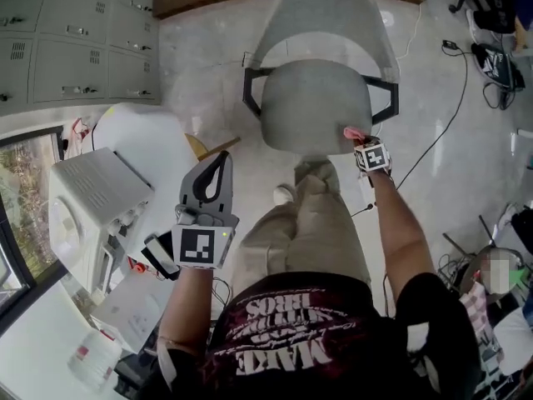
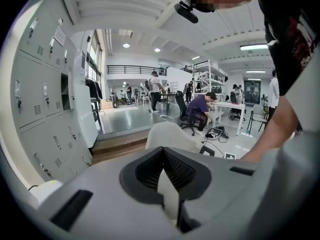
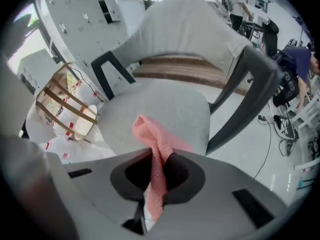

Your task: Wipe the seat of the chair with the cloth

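Right gripper view shows the right claw (image 3: 157, 160) pinching the pink cloth (image 3: 149, 133), whose free end bunches up past the jaws at the front edge of the grey chair's seat (image 3: 170, 106). The left claw (image 2: 167, 176) is pressed together on nothing, well apart from the chair.

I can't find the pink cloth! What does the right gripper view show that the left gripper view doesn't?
Only the right gripper view shows the cloth, pinched in the right gripper, with the seat just beyond it. Only the left gripper view shows the left gripper, shut on nothing, and the ceiling lights. Both show the chair's back, the lockers and people at desks far off.
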The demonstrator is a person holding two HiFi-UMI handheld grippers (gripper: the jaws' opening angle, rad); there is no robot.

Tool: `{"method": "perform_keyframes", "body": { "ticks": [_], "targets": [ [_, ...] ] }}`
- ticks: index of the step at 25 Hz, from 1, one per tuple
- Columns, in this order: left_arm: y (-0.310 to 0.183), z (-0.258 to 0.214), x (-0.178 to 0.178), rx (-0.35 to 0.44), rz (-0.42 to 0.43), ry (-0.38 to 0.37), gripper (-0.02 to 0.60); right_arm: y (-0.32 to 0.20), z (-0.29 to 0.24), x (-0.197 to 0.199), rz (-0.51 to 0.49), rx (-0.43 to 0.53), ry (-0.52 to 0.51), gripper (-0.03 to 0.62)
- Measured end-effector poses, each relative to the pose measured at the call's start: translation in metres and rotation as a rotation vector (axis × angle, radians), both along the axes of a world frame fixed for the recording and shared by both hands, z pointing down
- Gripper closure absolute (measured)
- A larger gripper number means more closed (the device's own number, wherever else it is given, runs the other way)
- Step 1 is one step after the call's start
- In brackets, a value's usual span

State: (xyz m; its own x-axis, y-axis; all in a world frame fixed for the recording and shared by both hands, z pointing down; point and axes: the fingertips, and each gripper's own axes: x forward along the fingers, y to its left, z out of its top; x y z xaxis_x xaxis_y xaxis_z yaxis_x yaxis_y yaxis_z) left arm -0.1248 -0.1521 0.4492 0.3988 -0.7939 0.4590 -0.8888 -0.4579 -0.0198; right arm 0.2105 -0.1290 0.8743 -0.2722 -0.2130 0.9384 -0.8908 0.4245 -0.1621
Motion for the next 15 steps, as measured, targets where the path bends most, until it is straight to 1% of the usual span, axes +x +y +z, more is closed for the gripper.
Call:
{"method": "perform_keyframes", "body": {
  "ticks": [2, 4, 6, 10, 15],
  "targets": [
    [0.004, -0.015, -0.005, 0.023, -0.004, -0.001, 0.578, -0.002, -0.039, -0.012, -0.005, 0.096, -0.051, 0.564],
    [0.005, -0.030, -0.008, 0.053, -0.008, 0.007, 0.578, -0.009, -0.085, -0.020, -0.021, 0.207, -0.080, 0.565],
    [0.005, -0.046, -0.011, 0.085, -0.008, 0.015, 0.578, -0.011, -0.129, -0.028, -0.040, 0.297, -0.104, 0.565],
    [0.011, -0.075, -0.019, 0.160, 0.007, 0.022, 0.578, 0.000, -0.206, -0.041, -0.057, 0.422, -0.130, 0.565],
    [0.022, -0.104, -0.028, 0.205, 0.007, 0.053, 0.578, 0.009, -0.294, -0.053, -0.031, 0.575, -0.160, 0.566]
  ]
}}
